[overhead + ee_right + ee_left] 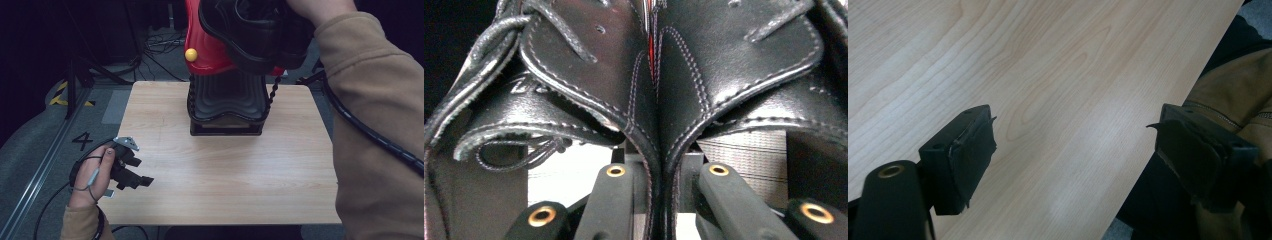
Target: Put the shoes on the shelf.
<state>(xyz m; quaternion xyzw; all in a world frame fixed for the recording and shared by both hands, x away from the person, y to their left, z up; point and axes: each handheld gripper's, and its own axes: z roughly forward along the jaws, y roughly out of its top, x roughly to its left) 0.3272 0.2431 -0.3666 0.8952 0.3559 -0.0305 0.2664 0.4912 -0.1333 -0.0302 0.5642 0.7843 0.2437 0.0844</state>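
Black leather — a pair of shoes (250,30) hangs high over the worktop's (225,170) twelve o'clock edge, pinched together at their inner sides by the right claw (659,200), whose jaws are clamped on the two collars. Below them stands a black ribbed stand (227,107) with a red body (205,45) behind it. At eight o'clock the left claw (132,172) rests at the worktop's edge — jaws wide apart, nothing between them.
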